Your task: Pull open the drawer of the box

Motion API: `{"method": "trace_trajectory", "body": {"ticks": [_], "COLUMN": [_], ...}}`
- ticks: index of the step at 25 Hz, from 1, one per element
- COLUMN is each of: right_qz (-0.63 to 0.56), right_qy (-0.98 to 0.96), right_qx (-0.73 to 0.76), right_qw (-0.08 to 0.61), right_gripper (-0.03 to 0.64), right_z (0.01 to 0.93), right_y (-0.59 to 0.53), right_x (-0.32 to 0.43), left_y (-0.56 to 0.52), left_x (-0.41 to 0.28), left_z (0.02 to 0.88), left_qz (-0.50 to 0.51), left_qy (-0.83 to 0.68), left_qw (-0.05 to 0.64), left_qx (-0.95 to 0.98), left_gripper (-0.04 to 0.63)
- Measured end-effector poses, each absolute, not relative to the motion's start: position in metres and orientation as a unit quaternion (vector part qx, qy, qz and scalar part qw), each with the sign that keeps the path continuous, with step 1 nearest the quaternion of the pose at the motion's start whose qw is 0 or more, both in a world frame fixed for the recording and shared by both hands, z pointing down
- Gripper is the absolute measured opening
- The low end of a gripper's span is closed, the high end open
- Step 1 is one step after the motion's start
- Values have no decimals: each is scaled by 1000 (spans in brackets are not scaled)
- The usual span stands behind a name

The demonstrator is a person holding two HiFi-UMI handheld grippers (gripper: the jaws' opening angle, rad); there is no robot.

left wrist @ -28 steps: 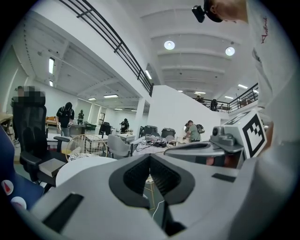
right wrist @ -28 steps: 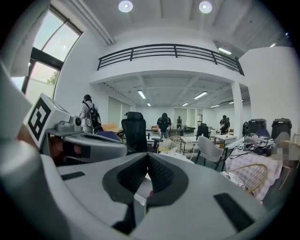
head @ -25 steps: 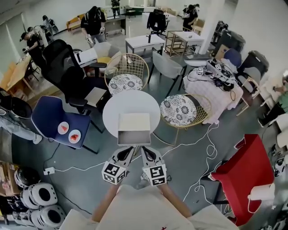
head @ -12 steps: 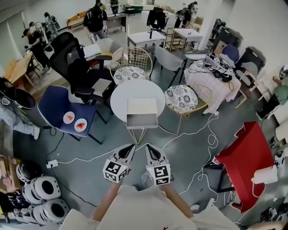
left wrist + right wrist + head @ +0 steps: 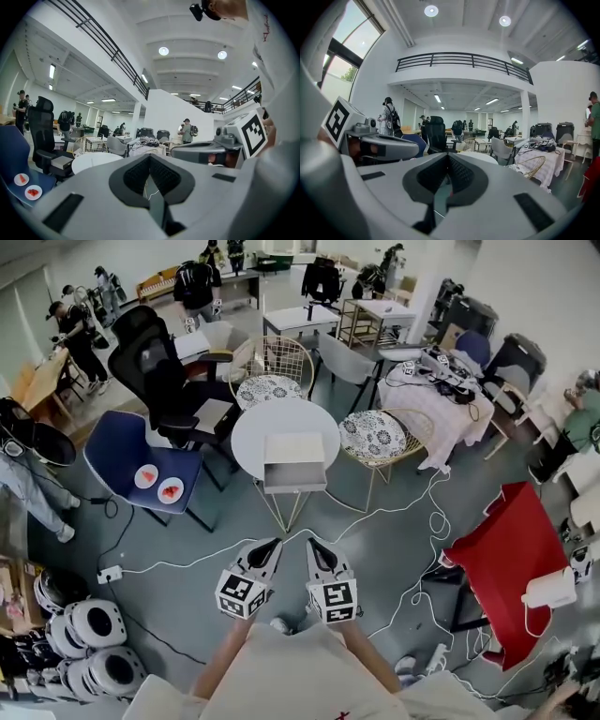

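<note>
The drawer (image 5: 294,478) of the box (image 5: 294,447) is seen drawn out on the surface (image 5: 251,432), the left hand-held gripper (image 5: 272,545) and right hand-held gripper (image 5: 313,545) closed, empty, well clear (pull judged done, nothing further called for).

Readable words: none. No word, number or brand can be made out in any view.
Left marker (image 5: 238,596): black-and-white square code, no letters, on the cube of the left gripper (image 5: 272,545), behind its fingers (image 5: 265,557).
Right marker (image 5: 337,601): the same kind of code, on the cube of the right gripper (image 5: 313,544), behind its fingers (image 5: 322,557).
Red print (image 5: 266,27): on the shirt (image 5: 281,75), high and to the right of the left fingers — too small to read.
</note>
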State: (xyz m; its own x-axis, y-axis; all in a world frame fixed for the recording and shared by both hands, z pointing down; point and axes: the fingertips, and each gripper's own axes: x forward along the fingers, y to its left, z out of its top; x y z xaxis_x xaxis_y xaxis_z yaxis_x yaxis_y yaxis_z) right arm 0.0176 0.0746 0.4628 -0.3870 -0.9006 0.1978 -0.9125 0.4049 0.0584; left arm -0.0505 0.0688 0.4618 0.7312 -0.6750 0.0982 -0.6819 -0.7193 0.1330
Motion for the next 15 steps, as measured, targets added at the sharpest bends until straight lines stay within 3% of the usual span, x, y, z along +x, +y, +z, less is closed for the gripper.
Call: {"method": "trace_trajectory", "body": {"ticks": [15], "right_qz": [29], "right_qy": [-846], "right_qx": [524], "right_qw": [96], "right_gripper": [15], "right_z": [456], "right_y": [81], "right_x": [55], "left_y": [83], "left_x": [-22], "left_z": [461], "left_qz": [23], "left_qy": [-402], "left_qw": [89], "left_qx": [911], "left_gripper": [12]}}
